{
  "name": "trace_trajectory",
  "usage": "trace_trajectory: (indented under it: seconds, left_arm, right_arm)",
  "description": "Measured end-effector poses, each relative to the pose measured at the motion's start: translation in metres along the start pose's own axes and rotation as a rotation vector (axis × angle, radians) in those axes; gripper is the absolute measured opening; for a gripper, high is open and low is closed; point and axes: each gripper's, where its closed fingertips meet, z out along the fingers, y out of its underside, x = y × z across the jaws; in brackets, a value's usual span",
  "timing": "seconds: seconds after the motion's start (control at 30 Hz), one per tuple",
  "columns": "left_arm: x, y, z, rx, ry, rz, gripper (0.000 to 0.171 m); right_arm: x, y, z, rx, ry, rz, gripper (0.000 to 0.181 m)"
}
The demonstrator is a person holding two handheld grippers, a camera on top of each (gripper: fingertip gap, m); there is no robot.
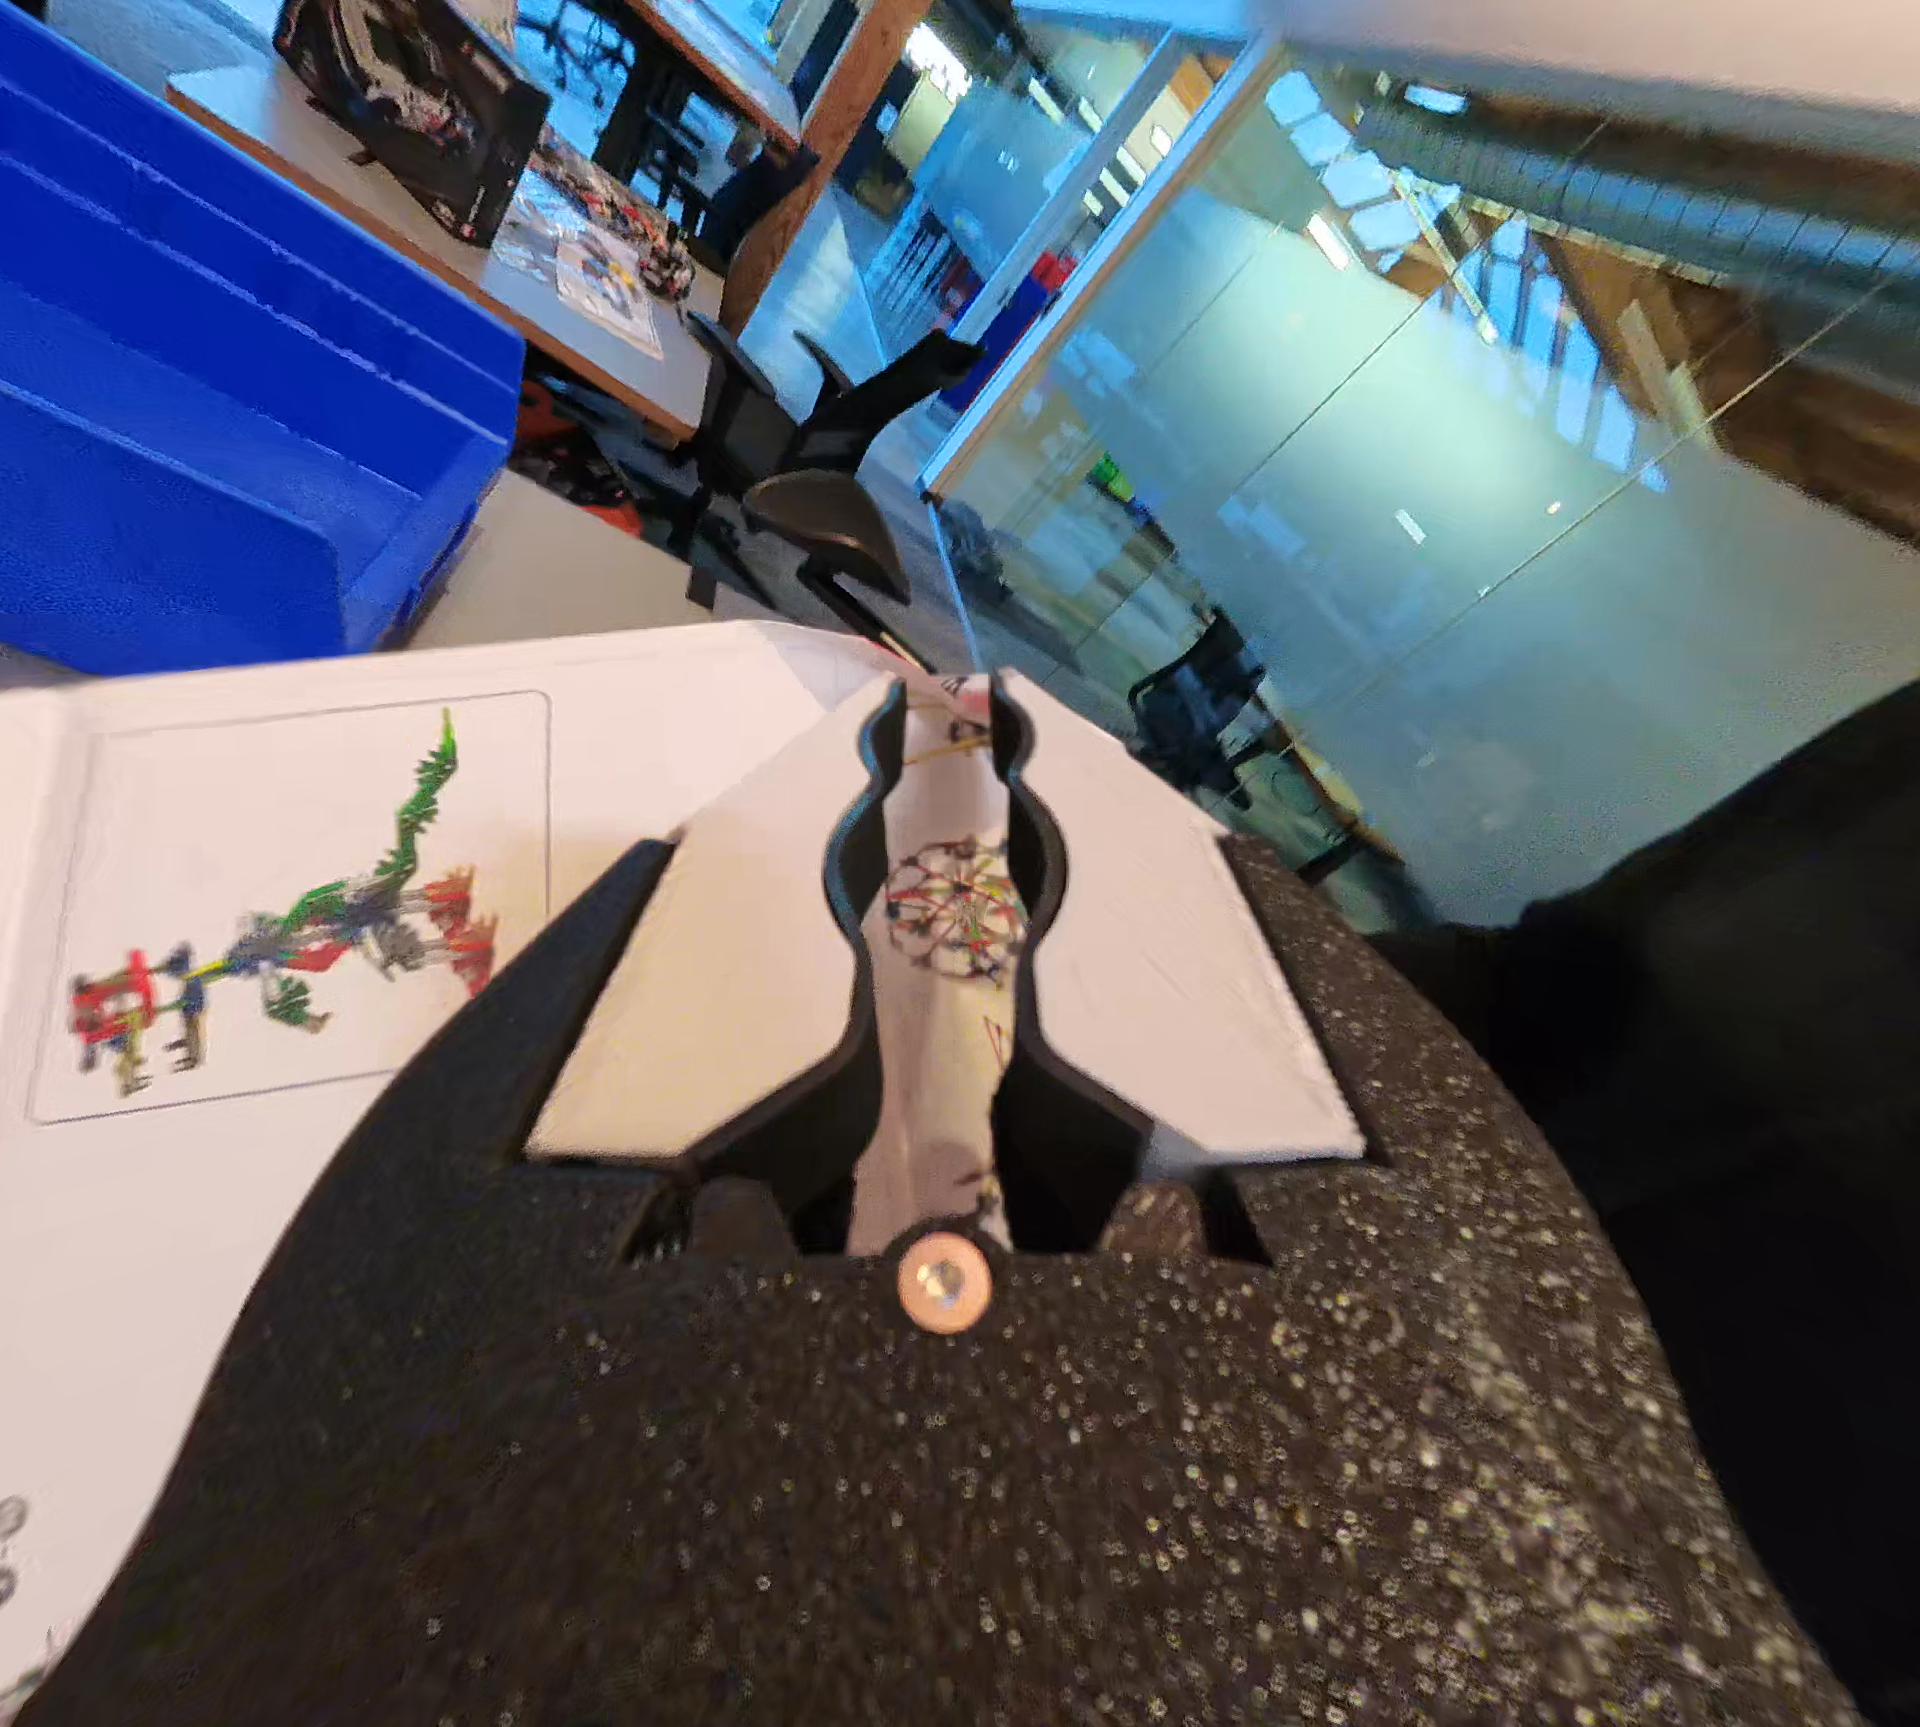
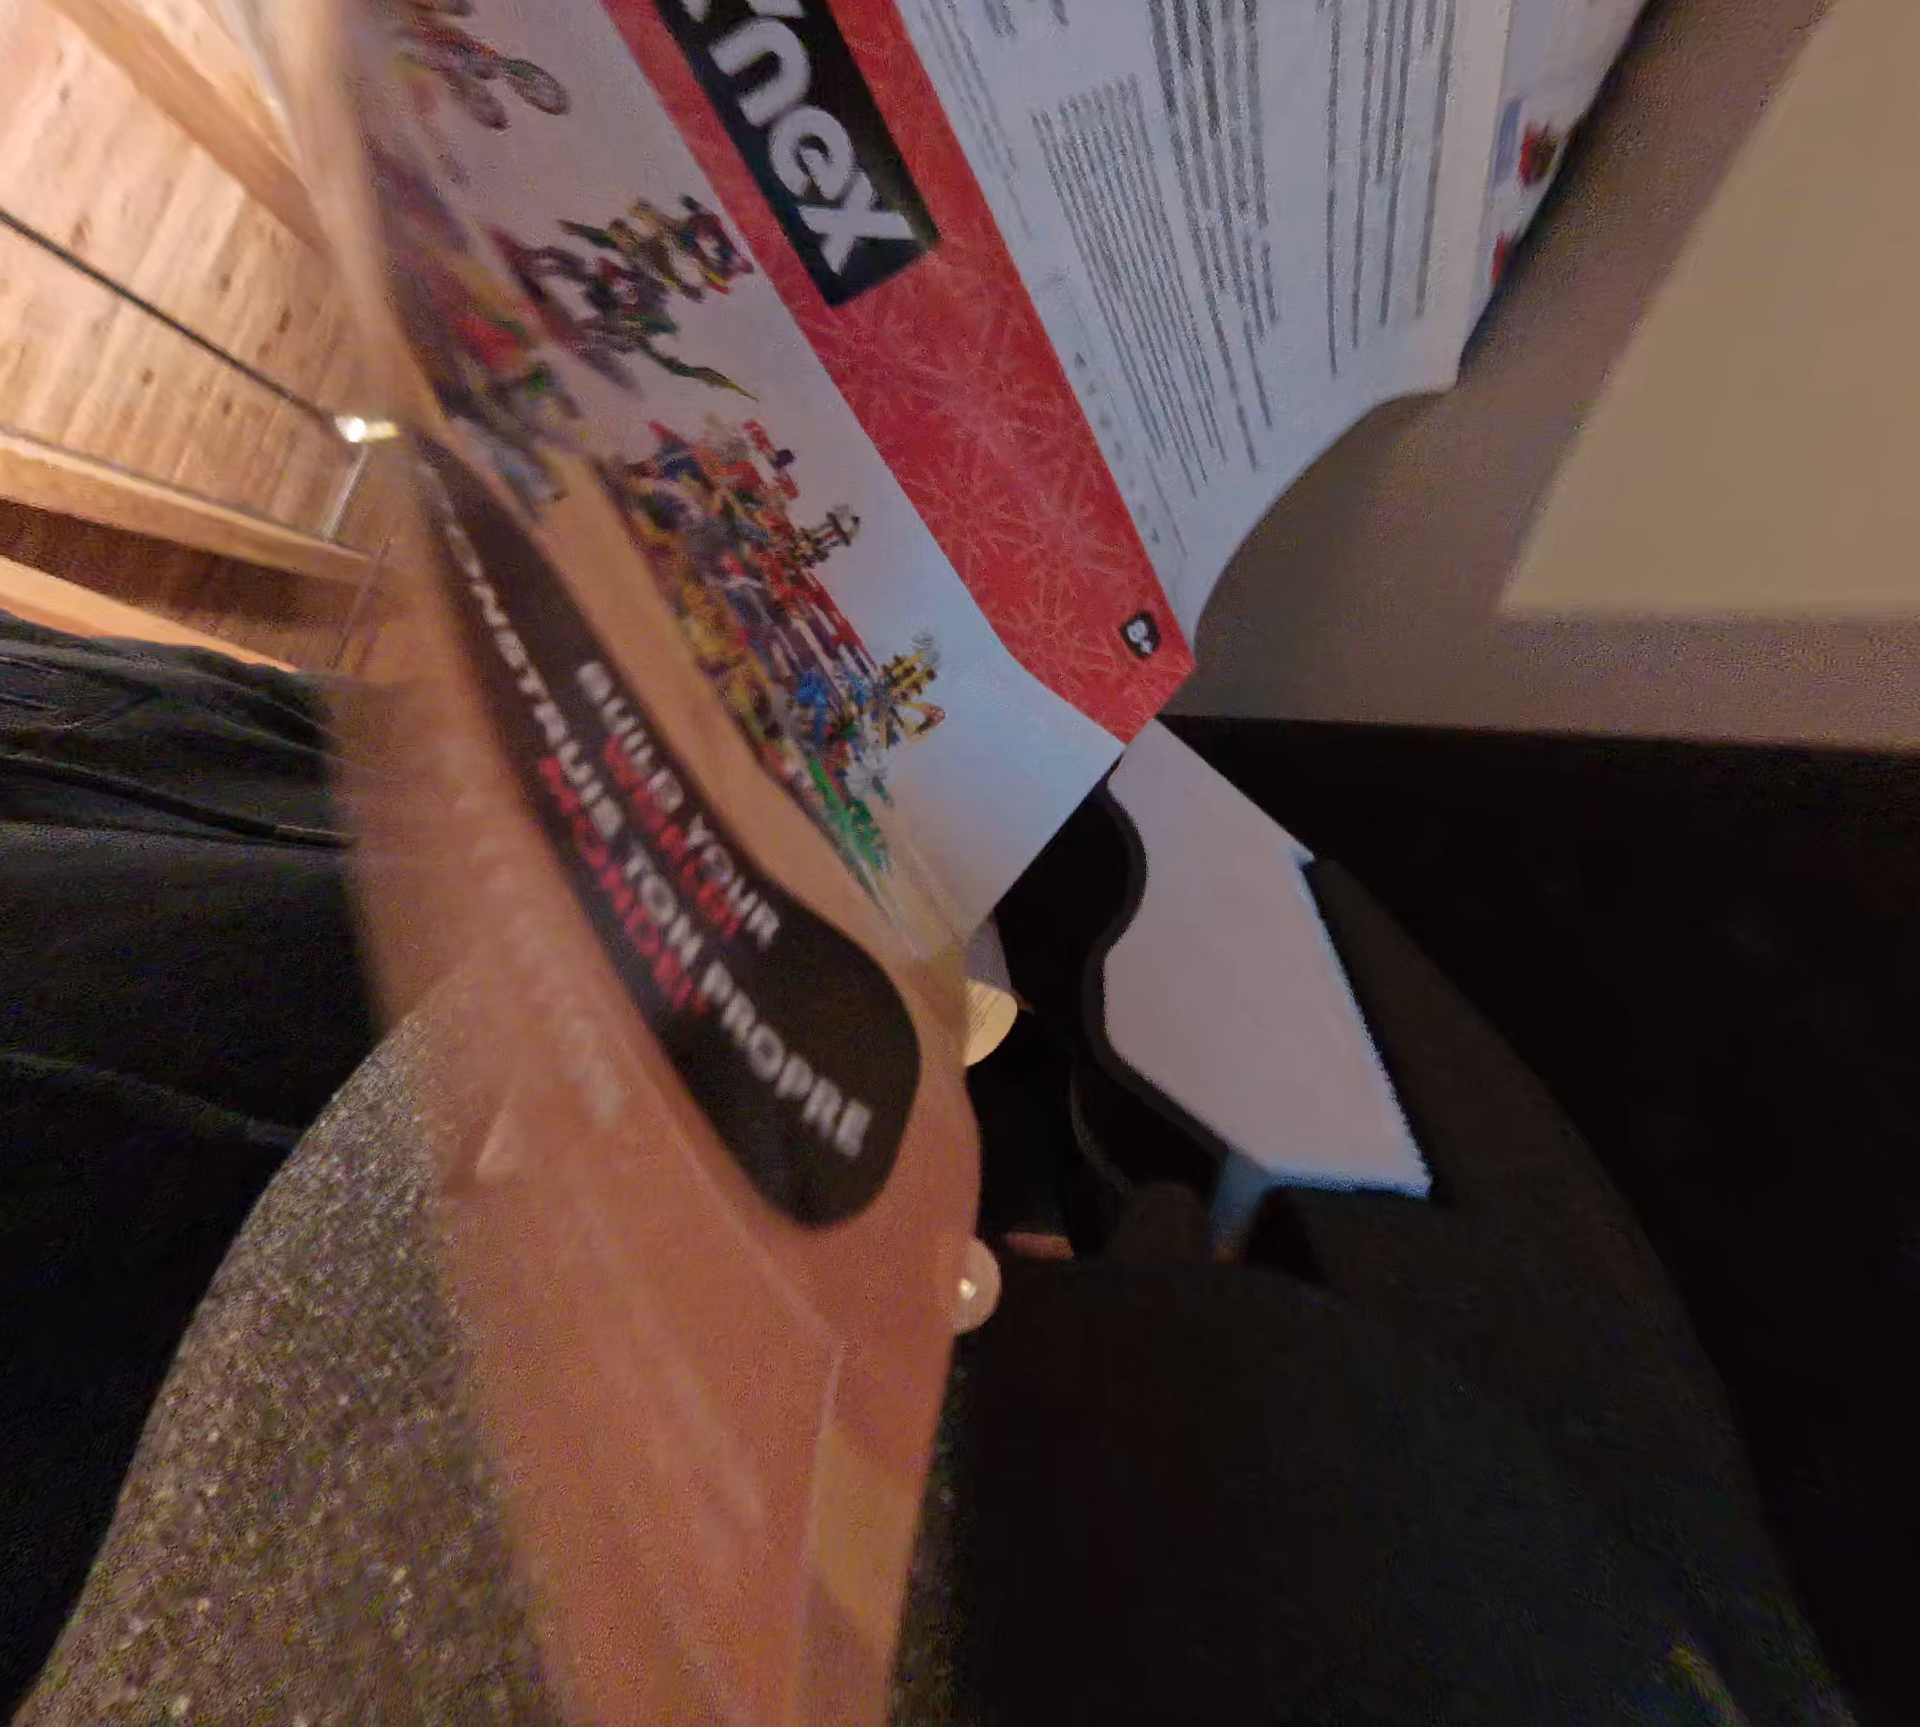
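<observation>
L gripper (image 1: 943, 721) is clamped on a folded page of a white booklet (image 1: 312, 898) w/ colour pics of toy builds; blue bin (image 1: 208, 389) at 10 o'clock, dark printed box (image 1: 410, 93) on a desk (image 1: 582, 306) at 11, black chairs (image 1: 790, 441) and glass wall (image 1: 1403, 482) from 12 to 2. R gripper (image 2: 1049, 856) pinches the lower corner of the same booklet (image 2: 987, 389), whose cover has a red band, black logo patch and blurred print I leave unread. Its left finger is hidden by the page; wood wall (image 2: 135, 306) at 10.
</observation>
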Motion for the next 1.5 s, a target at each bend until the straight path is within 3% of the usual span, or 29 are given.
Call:
trace_trajectory:
  seconds: [0.03,0.13,0.37,0.5,0.63,0.73,0.83,0.97,1.07,1.17,1.3,1.4,1.5]
  left_arm:
    - [-0.004,-0.002,-0.001,0.021,0.008,-0.009,0.017]
    - [-0.005,-0.002,-0.003,0.004,0.017,0.024,0.000]
    - [-0.020,0.001,-0.027,-0.046,-0.102,0.043,0.008]
    - [-0.030,0.033,-0.046,-0.105,-0.160,0.037,0.012]
    - [-0.040,0.087,-0.046,-0.246,-0.223,0.047,0.015]
    - [-0.038,0.123,-0.030,-0.355,-0.237,0.089,0.015]
    - [-0.054,0.161,-0.021,-0.497,-0.328,0.132,0.015]
    - [-0.076,0.206,-0.024,-0.656,-0.435,0.107,0.016]
    - [-0.078,0.209,-0.030,-0.663,-0.458,0.144,0.017]
    - [-0.081,0.201,-0.054,-0.644,-0.553,0.163,0.018]
    - [-0.073,0.190,-0.108,-0.525,-0.673,0.044,0.028]
    - [-0.061,0.198,-0.152,-0.428,-0.742,-0.082,0.034]
    - [-0.035,0.212,-0.175,-0.316,-0.705,-0.241,0.034]
  right_arm:
    - [0.001,-0.001,-0.008,0.019,0.009,0.002,0.044]
    - [0.005,0.007,-0.025,-0.024,0.054,-0.011,0.054]
    - [0.014,0.028,-0.096,-0.165,0.179,-0.052,0.046]
    - [0.008,0.023,-0.137,-0.254,0.267,-0.159,0.046]
    - [0.015,-0.030,-0.162,-0.130,0.425,-0.276,0.046]
    - [0.029,-0.065,-0.154,-0.076,0.532,-0.400,0.047]
    - [0.055,-0.073,-0.121,-0.184,0.620,-0.519,0.046]
    - [0.083,-0.071,-0.059,-0.323,0.625,-0.620,0.046]
    - [0.100,-0.055,-0.026,-0.484,0.647,-0.693,0.045]
    - [0.117,-0.038,-0.021,-0.632,0.690,-0.725,0.045]
    - [0.103,-0.062,-0.031,-0.485,0.678,-0.648,0.045]
    - [0.110,-0.093,-0.069,-0.394,0.808,-0.621,0.046]
    - [0.123,-0.107,-0.112,-0.376,0.925,-0.599,0.048]
